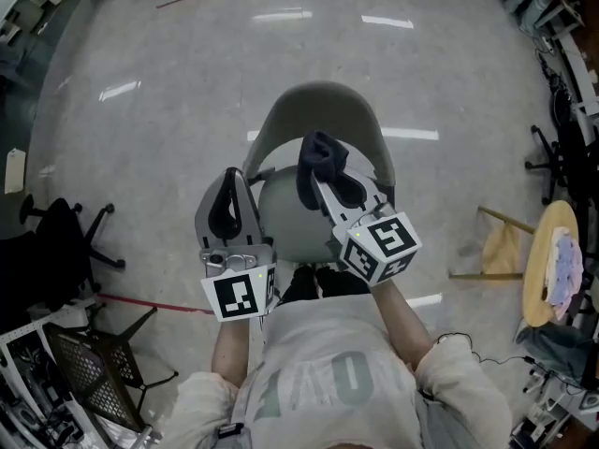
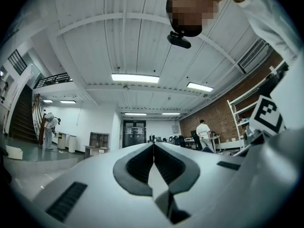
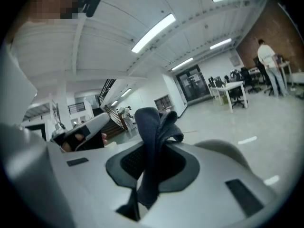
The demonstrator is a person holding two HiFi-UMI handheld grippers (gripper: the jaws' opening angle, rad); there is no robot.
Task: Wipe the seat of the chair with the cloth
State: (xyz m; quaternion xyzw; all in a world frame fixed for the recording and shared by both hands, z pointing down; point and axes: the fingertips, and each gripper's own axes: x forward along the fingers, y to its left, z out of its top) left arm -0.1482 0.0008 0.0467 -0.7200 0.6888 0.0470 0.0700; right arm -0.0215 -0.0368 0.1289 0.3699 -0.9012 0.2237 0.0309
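Observation:
In the head view a grey shell chair [image 1: 323, 110] stands right in front of me, its seat [image 1: 290, 224] partly hidden by both grippers. My right gripper [image 1: 316, 174] is raised above the seat and shut on a dark blue cloth [image 1: 323, 157]. In the right gripper view the cloth [image 3: 153, 137] bunches up between the closed jaws. My left gripper [image 1: 227, 183] hovers over the seat's left edge, tilted upward. The left gripper view shows that gripper [image 2: 153, 145] shut with nothing in it.
A black office chair [image 1: 61, 241] stands to the left and a black wire rack [image 1: 89, 372] at the bottom left. A round wooden stool [image 1: 543, 260] is at the right. A red line [image 1: 140, 302] crosses the grey floor. A person [image 2: 204, 133] stands far off.

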